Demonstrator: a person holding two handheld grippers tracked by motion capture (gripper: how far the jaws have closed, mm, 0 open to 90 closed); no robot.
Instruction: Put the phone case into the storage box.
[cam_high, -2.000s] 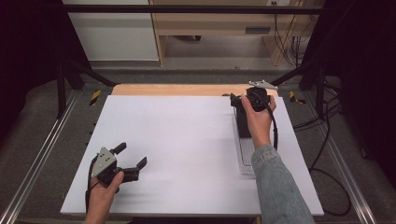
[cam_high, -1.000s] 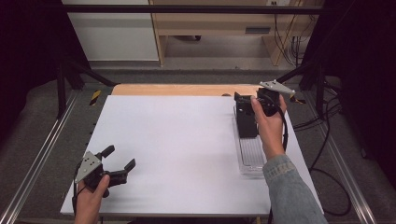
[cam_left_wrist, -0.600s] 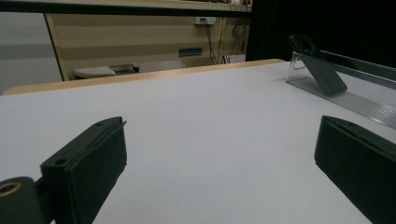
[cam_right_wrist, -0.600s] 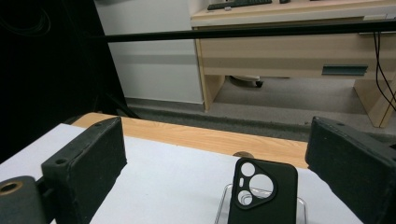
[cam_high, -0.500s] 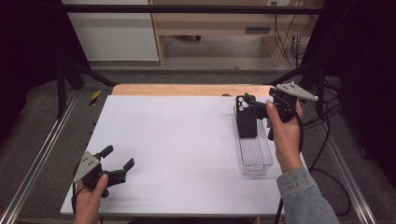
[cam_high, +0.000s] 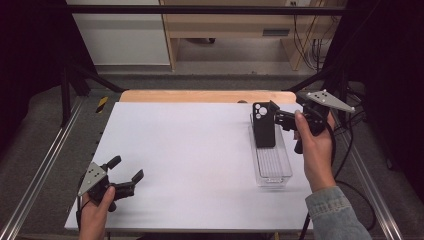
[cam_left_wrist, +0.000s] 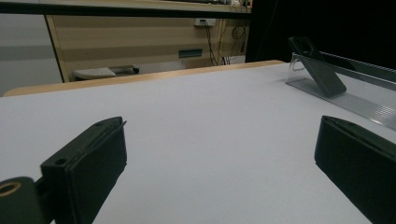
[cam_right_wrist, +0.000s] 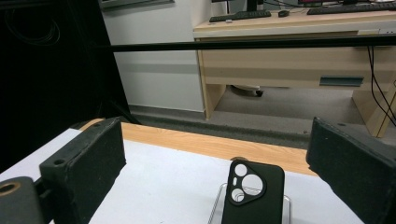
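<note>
Two hands at a white table (cam_high: 200, 165), one gripper in each. At the near left corner, left hand (cam_high: 95, 212) low by the table edge, wrapped round the left gripper (cam_high: 125, 175), jaws spread wide with nothing between them, pointing right and a little far. On the right side, right hand (cam_high: 315, 150) raised, arm in a blue denim sleeve (cam_high: 335, 217) reaching in from the near edge. Right gripper (cam_high: 280, 117) held up at the far right, pointing left, jaws wide apart, gripping nothing. Just beside its jaws, a black phone case (cam_high: 264, 125) leaning up at the far end of a clear plastic tray (cam_high: 272, 165). Camera holes (cam_right_wrist: 247, 179) of the case facing the right gripper.
</note>
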